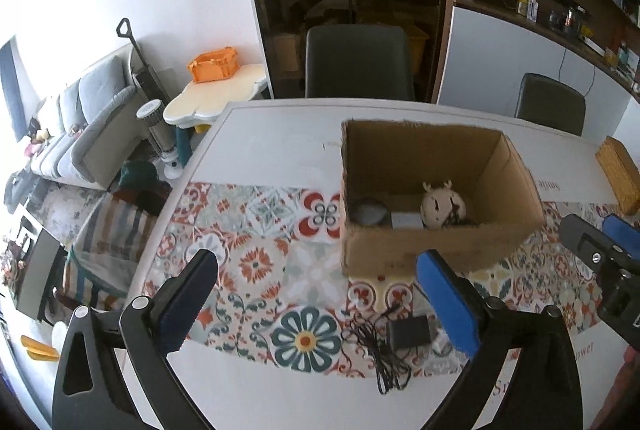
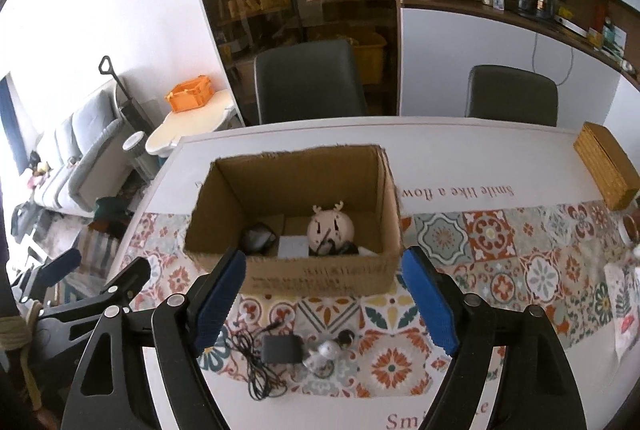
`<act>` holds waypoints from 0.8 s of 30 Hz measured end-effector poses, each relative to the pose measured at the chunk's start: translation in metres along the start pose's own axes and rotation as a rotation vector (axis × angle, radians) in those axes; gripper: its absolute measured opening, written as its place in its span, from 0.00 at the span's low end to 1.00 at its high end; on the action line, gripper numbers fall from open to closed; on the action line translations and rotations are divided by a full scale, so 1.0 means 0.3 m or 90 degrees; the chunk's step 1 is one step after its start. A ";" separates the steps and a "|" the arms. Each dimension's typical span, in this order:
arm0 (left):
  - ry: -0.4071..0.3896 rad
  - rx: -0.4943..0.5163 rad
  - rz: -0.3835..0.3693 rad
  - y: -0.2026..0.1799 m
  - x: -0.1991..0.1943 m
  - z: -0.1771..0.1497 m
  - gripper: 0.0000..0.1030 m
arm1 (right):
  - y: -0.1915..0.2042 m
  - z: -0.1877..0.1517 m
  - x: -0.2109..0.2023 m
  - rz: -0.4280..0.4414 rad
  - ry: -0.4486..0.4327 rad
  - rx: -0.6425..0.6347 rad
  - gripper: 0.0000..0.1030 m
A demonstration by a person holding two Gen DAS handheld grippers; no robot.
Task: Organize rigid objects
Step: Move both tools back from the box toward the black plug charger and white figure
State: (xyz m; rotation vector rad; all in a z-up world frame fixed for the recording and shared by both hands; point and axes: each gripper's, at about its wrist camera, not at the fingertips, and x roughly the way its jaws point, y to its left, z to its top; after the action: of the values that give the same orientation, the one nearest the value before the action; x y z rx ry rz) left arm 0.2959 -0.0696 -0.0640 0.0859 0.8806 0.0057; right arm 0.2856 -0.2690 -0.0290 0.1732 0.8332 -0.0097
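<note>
Nearest your lenses: blue-padded fingers, two per tool. Your left gripper (image 1: 320, 298) has its jaws spread wide, nothing between them; your right gripper (image 2: 326, 300) likewise stands apart and empty, hovering above the table (image 2: 460, 150). Just past the fingertips, on the patterned tablecloth (image 2: 500, 270), lies one black power adapter (image 2: 281, 349) with its thin cord (image 2: 256, 366) bunched loosely on its left side. Touching the adapter's right side is one small silvery round item (image 2: 322, 354); too blurred to identify. Beyond these stands one open cardboard box (image 2: 320, 274), its near wall between you and its contents. Count inside: one cream deer-faced round toy (image 2: 331, 228) with small antlers, one grey rounded device (image 2: 256, 238) in the left corner, one white flat box (image 2: 294, 246) between them, plus a dark tangle below the toy, unclear what. At the table's far right edge sits one woven wooden box (image 2: 606, 166), well apart from the carton. Two dark chairs (image 2: 308, 82) stand behind the table. From the left view, your right tool's black frame intrudes at the right edge, beside the carton.
</note>
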 end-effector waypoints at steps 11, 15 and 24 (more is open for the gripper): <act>0.051 -0.030 0.041 0.006 0.053 -0.195 0.99 | -0.036 -0.171 0.067 0.020 0.072 -0.020 0.78; 0.075 -0.054 0.044 0.011 0.076 -0.258 0.99 | -0.035 -0.218 0.104 0.027 0.102 -0.034 0.78; 0.147 -0.132 0.052 0.016 0.137 -0.391 0.99 | -0.020 -0.310 0.214 0.050 0.184 -0.098 0.78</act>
State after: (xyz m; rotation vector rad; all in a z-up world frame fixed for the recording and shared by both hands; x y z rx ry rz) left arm 0.2317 -0.0545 -0.1696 -0.0744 1.1012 0.1864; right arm 0.2599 -0.2564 -0.1385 0.0628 1.1111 0.1554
